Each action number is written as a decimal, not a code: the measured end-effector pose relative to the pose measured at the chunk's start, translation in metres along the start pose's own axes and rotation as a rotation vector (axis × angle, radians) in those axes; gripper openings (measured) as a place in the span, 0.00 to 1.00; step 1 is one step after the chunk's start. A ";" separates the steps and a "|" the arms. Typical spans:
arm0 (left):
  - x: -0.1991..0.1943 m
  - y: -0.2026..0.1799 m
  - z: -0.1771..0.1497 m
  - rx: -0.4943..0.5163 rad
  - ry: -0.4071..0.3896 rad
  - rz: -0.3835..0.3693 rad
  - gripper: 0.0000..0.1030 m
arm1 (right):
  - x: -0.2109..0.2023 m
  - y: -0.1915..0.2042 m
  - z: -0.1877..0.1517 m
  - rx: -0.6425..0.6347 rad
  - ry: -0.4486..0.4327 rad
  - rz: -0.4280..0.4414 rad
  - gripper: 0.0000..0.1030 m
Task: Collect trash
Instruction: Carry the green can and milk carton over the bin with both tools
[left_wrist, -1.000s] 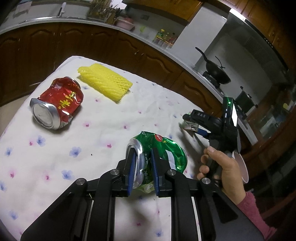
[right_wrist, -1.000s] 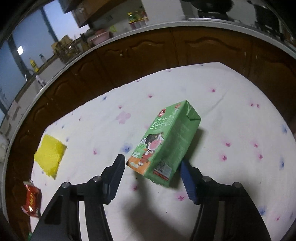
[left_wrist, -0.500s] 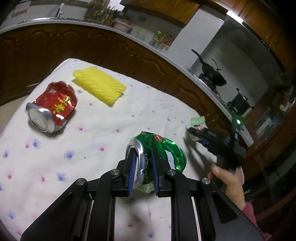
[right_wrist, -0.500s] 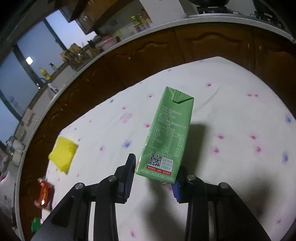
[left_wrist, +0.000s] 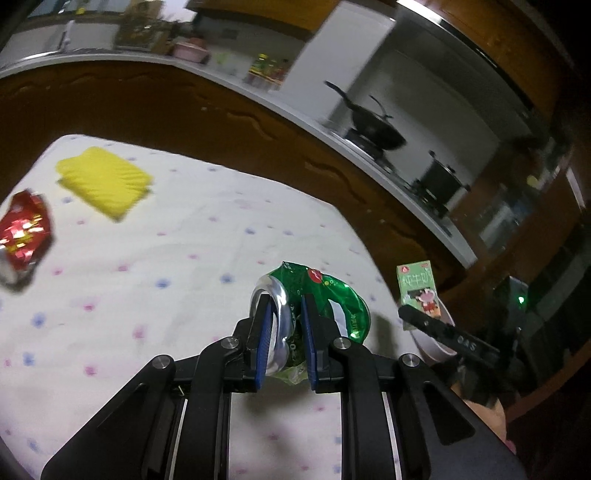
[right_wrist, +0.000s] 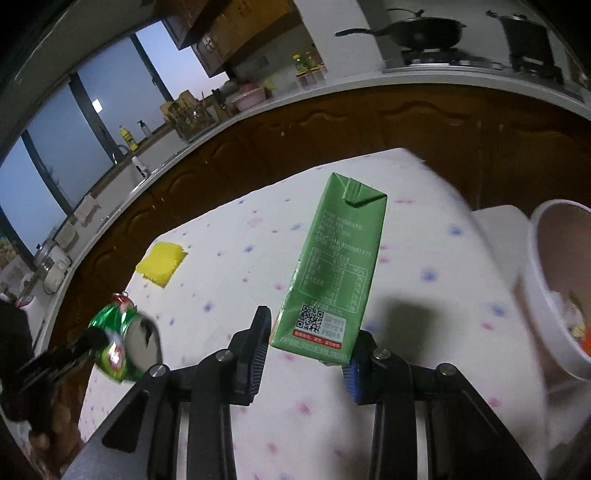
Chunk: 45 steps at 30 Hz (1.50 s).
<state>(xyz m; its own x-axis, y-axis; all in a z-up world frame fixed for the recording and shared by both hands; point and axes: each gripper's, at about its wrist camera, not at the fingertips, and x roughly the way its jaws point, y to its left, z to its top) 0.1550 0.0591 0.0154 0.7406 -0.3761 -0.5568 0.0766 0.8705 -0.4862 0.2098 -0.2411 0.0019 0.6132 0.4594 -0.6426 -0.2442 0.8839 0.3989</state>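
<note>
While clamped, left claw (left_wrist: 283, 325) on green can (left_wrist: 325, 299), right claw (right_wrist: 308, 354) on carton (right_wrist: 332, 273).

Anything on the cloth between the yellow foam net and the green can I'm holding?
No. Left wrist view shows only bare flowered tablecloth between yellow foam net and green can.

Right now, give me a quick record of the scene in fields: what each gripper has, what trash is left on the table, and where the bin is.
left gripper: shut on crushed green can, lifted off the table
right gripper: shut on green milk carton, held upright above the cloth
left on table: crushed red can, yellow foam net
table: white cloth with small flower print
bin: white bucket at the table's right edge, some trash already inside
</note>
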 end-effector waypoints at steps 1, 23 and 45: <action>0.004 -0.009 0.000 0.013 0.005 -0.011 0.14 | -0.006 -0.004 -0.002 -0.001 -0.006 -0.008 0.35; 0.085 -0.169 -0.010 0.219 0.112 -0.180 0.13 | -0.111 -0.126 -0.018 0.085 -0.109 -0.189 0.35; 0.157 -0.256 -0.009 0.309 0.171 -0.206 0.13 | -0.120 -0.185 -0.005 0.095 -0.105 -0.218 0.35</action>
<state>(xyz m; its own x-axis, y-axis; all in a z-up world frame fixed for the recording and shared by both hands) 0.2457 -0.2261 0.0460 0.5692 -0.5774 -0.5853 0.4278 0.8159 -0.3889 0.1774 -0.4588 0.0016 0.7197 0.2431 -0.6504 -0.0294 0.9465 0.3213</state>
